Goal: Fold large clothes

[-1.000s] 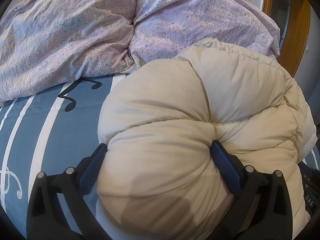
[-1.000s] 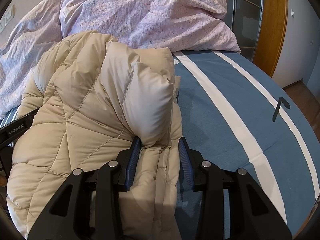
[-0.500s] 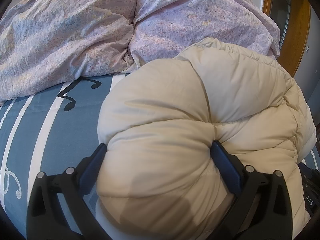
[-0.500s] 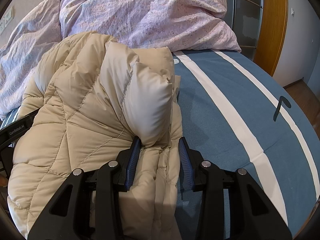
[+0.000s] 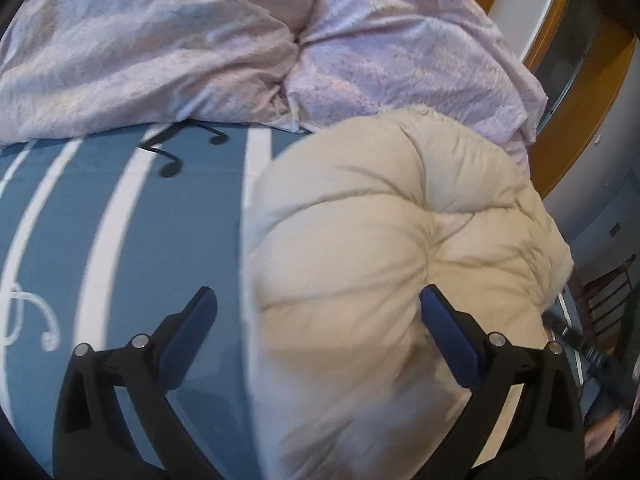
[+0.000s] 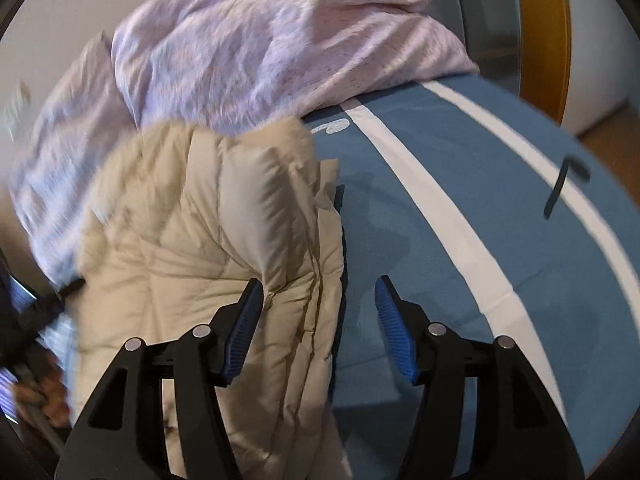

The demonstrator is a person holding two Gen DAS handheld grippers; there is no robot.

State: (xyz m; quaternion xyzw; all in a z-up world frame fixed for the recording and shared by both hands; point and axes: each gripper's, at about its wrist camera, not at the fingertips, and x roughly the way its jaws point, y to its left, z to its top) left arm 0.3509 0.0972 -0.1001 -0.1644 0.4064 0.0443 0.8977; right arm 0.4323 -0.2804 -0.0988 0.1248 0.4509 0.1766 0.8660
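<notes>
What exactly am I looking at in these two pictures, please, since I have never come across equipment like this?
There is no robot here: a person holds a hand-held gripper in each hand, and each carries a wide-angle camera looking forward along its two black fingers with blue pads. One picture comes from the left gripper, the other from the right gripper. Both look down on a bed with a blue sheet with white stripes, a crumpled lilac duvet at the back, and a puffy beige jacket being folded. Neither gripper holds anything now. The right one's fingers have just been opening, with the jacket's edge lying loose between them, and the left one's stand wide apart beside the jacket.
</notes>
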